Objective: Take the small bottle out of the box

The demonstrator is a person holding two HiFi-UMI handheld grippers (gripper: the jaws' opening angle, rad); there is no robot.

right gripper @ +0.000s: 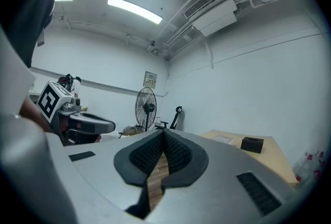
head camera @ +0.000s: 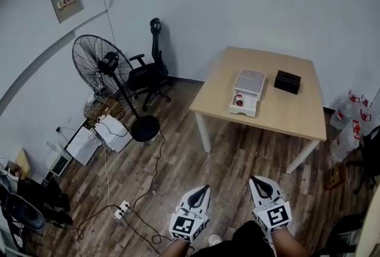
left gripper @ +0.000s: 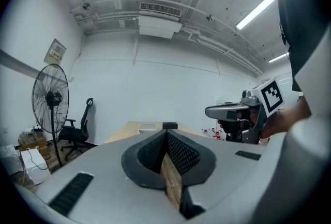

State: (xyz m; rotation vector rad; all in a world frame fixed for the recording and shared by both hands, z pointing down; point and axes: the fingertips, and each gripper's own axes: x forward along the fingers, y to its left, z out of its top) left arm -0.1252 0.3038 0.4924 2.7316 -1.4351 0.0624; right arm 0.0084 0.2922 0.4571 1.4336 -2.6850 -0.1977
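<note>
Wooden floor [head camera: 196,173]: lies beneath both sets of jaws and shows through the narrow slot behind each pair of pads.

Table [head camera: 279,110]: light wood, white legs, stands well ahead of both sets of jaws, against the far wall.

Standing fan [head camera: 98,66]: well ahead of the left jaws and off to their left. A black office chair [head camera: 148,75] stands just beside it, on the side nearer the table.

Left gripper [head camera: 205,187]: held low over the floor and pointed toward the table. Its own view shows the ribbed pads pressed together at the tips, with nothing between them.

Right gripper [head camera: 257,179]: held beside the left one at like height. Its pads likewise meet at the tips and grip nothing.

White box [head camera: 248,86]: on the table, far ahead of both sets of jaws and untouched. A black box [head camera: 287,81] sits just beside it, to its right.

Small bottle [head camera: 239,99]: lies inside the white box at the end nearest the jaws, well apart from both grippers. Its finer detail is too small to make out.
</note>
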